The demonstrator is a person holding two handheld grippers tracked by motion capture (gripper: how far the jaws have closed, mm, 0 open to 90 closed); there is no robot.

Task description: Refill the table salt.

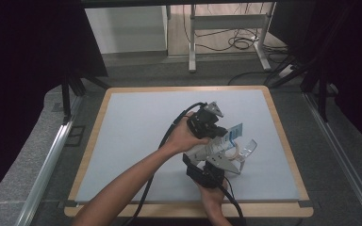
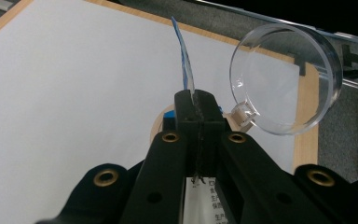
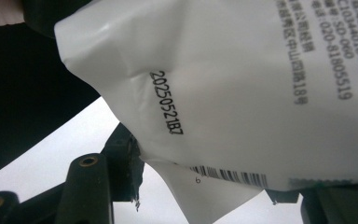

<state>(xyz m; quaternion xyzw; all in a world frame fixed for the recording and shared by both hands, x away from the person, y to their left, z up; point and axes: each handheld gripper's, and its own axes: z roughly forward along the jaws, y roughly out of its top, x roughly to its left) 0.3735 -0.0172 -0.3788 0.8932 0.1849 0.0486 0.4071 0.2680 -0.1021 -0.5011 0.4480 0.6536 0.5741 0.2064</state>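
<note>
Pouch (image 1: 213, 143) hangs over the table's five o'clock area, long axis running toward the clear cup (image 1: 247, 148) at three o'clock. Left gripper (image 2: 196, 100) pinches its top edge tight; right gripper (image 1: 217, 165), part-open, clamps its body.

light: even, bright table; surround: dark; closest pouch print: blurred
</note>
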